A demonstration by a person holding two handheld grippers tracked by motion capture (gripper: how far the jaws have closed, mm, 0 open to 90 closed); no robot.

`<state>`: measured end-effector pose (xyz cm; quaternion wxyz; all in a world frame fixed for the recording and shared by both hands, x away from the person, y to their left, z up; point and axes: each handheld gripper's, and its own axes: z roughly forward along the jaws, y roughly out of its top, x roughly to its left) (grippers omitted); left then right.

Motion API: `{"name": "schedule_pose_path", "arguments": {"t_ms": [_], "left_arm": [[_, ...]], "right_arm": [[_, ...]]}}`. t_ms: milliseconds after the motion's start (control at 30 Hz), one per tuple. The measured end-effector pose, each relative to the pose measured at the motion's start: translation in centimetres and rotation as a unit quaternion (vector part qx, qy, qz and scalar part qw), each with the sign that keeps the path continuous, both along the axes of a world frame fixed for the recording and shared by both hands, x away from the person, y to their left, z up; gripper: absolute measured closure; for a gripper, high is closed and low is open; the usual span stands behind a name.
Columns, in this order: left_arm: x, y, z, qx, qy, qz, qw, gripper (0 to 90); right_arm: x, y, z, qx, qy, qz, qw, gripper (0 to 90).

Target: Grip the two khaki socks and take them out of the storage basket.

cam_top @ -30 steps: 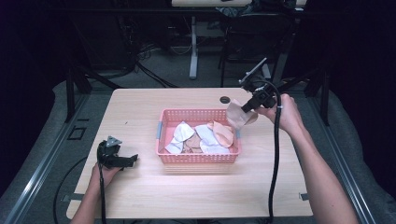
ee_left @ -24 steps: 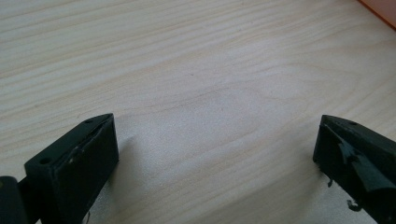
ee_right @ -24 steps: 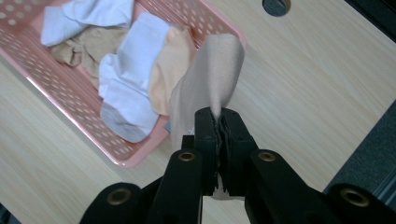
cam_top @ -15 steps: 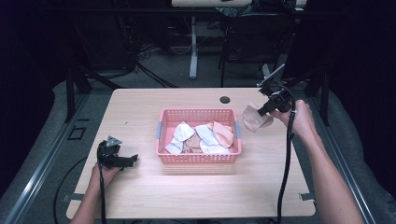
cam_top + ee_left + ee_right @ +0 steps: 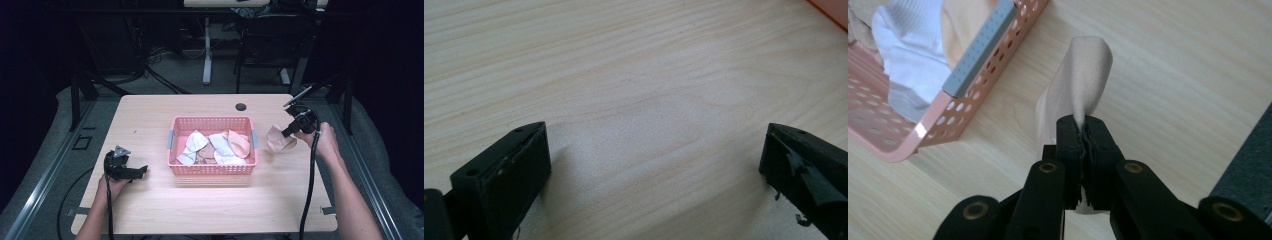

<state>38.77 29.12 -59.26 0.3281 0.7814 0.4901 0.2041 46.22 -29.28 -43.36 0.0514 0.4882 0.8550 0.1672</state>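
Right gripper has its 2 jaws clamped tight on the beige sock, dangling it over the table just right of the pink basket, likely to lay it out. Left gripper rests aside, jaws wide apart, holding nothing.

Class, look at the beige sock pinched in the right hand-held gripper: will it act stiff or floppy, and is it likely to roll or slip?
Probably floppy: the beige sock droops from the shut right hand-held gripper. Likely light. Unlikely to roll; soft cloth should settle flat on the table.
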Motion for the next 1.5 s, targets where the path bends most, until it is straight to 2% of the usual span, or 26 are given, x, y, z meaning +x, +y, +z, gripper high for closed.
{"name": "schedule_pose_path", "arguments": {"t_ms": [300, 367, 400, 500, 533, 600, 633, 700, 767, 833, 900, 967, 1100, 1300, 1500], "left_arm": [[0.0, 0.0, 0.0, 0.0, 0.0, 0.0, 1.0, 0.0], [0.0, 0.0, 0.0, 0.0, 0.0, 0.0, 1.0, 0.0], [0.0, 0.0, 0.0, 0.0, 0.0, 0.0, 1.0, 0.0], [0.0, 0.0, 0.0, 0.0, 0.0, 0.0, 1.0, 0.0], [0.0, 0.0, 0.0, 0.0, 0.0, 0.0, 1.0, 0.0], [0.0, 0.0, 0.0, 0.0, 0.0, 0.0, 1.0, 0.0], [0.0, 0.0, 0.0, 0.0, 0.0, 0.0, 1.0, 0.0], [0.0, 0.0, 0.0, 0.0, 0.0, 0.0, 1.0, 0.0], [0.0, 0.0, 0.0, 0.0, 0.0, 0.0, 1.0, 0.0], [0.0, 0.0, 0.0, 0.0, 0.0, 0.0, 1.0, 0.0], [0.0, 0.0, 0.0, 0.0, 0.0, 0.0, 1.0, 0.0], [0.0, 0.0, 0.0, 0.0, 0.0, 0.0, 1.0, 0.0], [0.0, 0.0, 0.0, -0.001, 0.0, 0.0, 1.0, 0.0], [0.0, 0.0, 0.0, -0.001, 0.0, 0.0, 1.0, 0.0], [0.0, 0.0, 0.0, -0.001, 0.0, 0.0, 1.0, 0.0]], "right_arm": [[0.5, -1.1, -4.1, 0.016, 0.036, -0.018, 0.9991, 86.1], [0.5, -1.3, -4.6, 0.01, 0.036, -0.024, 0.999, 84.9], [0.5, -1.4, -4.9, 0.018, 0.037, -0.026, 0.9988, 83.7], [0.4, -1.5, -5.4, 0.017, 0.029, -0.035, 0.9988, 78.7], [0.5, -1.7, -5.4, 0.005, 0.033, -0.03, 0.999, 76.0], [0.5, -1.8, -5.4, -0.004, 0.031, -0.037, 0.9988, 62.3], [0.4, -1.9, -5.4, 0.003, 0.028, -0.04, 0.9988, 57.4], [0.2, -1.9, -5.1, -0.003, 0.012, -0.054, 0.9985, 35.0], [0.2, -1.8, -4.6, -0.002, 0.011, -0.041, 0.9991, 27.6], [-0.1, -1.6, -3.9, -0.001, -0.001, -0.031, 0.9995, 17.8], [-0.4, -1.0, -3.0, 0.009, -0.018, -0.021, 0.9996, 13.5], [-0.6, -0.5, -2.2, 0.003, -0.026, -0.011, 0.9996, 6.2], [-0.9, 1.6, -0.3, -0.002, -0.045, 0.018, 0.9988, 0.0], [-1.0, 4.4, 1.5, -0.006, -0.07, 0.055, 0.996, 0.0], [-0.7, 7.2, 2.7, -0.006, -0.081, 0.08, 0.9935, 0.0]]}}
